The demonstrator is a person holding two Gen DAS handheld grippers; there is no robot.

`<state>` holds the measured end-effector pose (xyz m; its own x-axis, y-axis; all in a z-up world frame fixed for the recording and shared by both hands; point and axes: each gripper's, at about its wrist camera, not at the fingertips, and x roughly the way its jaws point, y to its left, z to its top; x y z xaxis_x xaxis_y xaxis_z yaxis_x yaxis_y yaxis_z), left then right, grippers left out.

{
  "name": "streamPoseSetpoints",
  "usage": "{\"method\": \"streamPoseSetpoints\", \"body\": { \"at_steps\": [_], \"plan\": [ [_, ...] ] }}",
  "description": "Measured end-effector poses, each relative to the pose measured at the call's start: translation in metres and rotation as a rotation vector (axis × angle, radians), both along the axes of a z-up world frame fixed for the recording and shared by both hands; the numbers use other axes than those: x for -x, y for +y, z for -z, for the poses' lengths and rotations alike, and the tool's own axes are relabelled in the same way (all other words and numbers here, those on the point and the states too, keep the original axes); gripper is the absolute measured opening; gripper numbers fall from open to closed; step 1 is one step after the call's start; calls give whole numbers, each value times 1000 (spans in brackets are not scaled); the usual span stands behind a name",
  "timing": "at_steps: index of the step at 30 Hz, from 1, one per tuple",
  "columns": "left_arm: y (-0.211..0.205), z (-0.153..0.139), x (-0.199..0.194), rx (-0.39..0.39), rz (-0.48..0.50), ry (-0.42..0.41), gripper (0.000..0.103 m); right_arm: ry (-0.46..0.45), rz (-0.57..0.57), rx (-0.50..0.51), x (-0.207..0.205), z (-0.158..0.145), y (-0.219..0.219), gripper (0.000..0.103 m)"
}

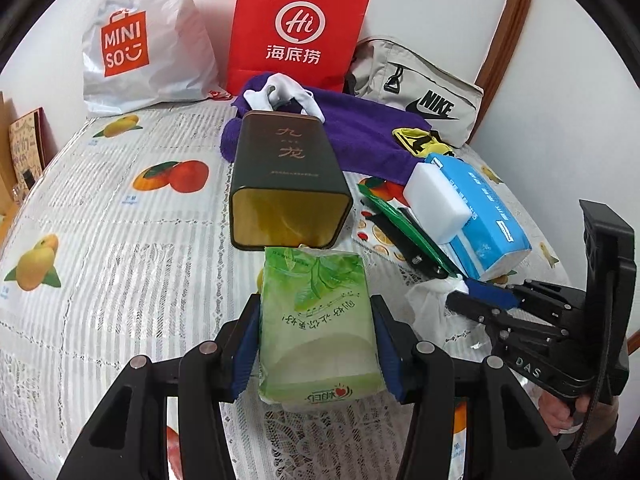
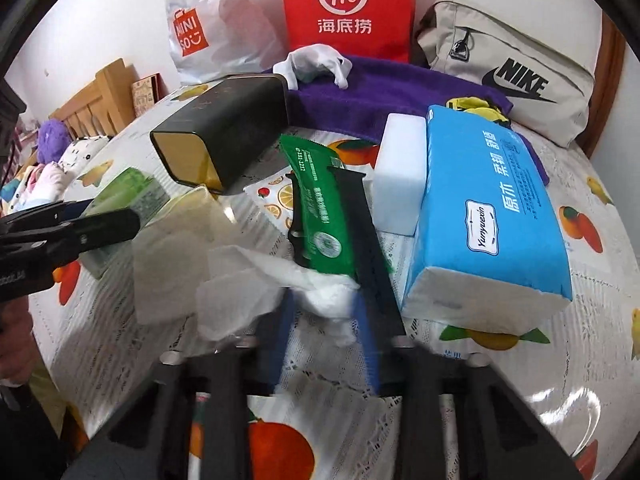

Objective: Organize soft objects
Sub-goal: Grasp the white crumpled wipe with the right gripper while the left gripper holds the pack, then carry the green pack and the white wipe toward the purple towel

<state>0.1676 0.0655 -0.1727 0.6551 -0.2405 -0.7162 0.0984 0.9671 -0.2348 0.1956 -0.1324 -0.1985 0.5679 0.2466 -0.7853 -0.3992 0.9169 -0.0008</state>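
Note:
My left gripper (image 1: 316,312) is shut on a green tissue pack (image 1: 320,320), its blue pads pressing both long sides just in front of the open mouth of a dark tin box (image 1: 286,184) that lies on its side. In the right wrist view, my right gripper (image 2: 325,316) is closed on a crumpled white tissue (image 2: 248,284) lying on the fruit-print tablecloth (image 2: 520,380). The picture there is blurred. From the left wrist view, the right gripper (image 1: 466,292) pinches that tissue (image 1: 430,308) at its tips. A blue tissue pack (image 2: 488,208) lies to the right of it.
A white sponge block (image 1: 436,196), a green packet (image 1: 404,224) and black strips lie beside the blue pack. A purple towel (image 1: 360,136) with white cloth on it spreads behind. A Nike bag (image 1: 420,96), red paper bag (image 1: 300,24) and Miniso bag (image 1: 140,40) line the wall.

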Motion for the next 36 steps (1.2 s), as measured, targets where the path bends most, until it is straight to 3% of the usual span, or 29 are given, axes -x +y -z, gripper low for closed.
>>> {"method": "streamPoseSetpoints", "body": {
  "at_steps": [11, 20, 24, 27, 31, 36],
  "plan": [
    [4, -4, 8, 13, -23, -6, 50, -1, -35, -16, 42, -20, -22, 20],
    [1, -4, 12, 7, -43, 3, 50, 10, 163, -20, 47, -17, -90, 20],
    [-4, -5, 17, -3, -35, 4, 50, 27, 194, -16, 44, -8, -104, 21],
    [-5, -4, 17, -5, -38, 11, 50, 52, 198, -30, 41, 0, -109, 25],
    [-6, -2, 17, -4, -38, 20, 50, 48, 193, -44, 40, 5, -110, 47],
    [-6, 1, 15, 5, -35, 31, 51, 25, 191, -45, 36, 5, -108, 48]
  ]
}}
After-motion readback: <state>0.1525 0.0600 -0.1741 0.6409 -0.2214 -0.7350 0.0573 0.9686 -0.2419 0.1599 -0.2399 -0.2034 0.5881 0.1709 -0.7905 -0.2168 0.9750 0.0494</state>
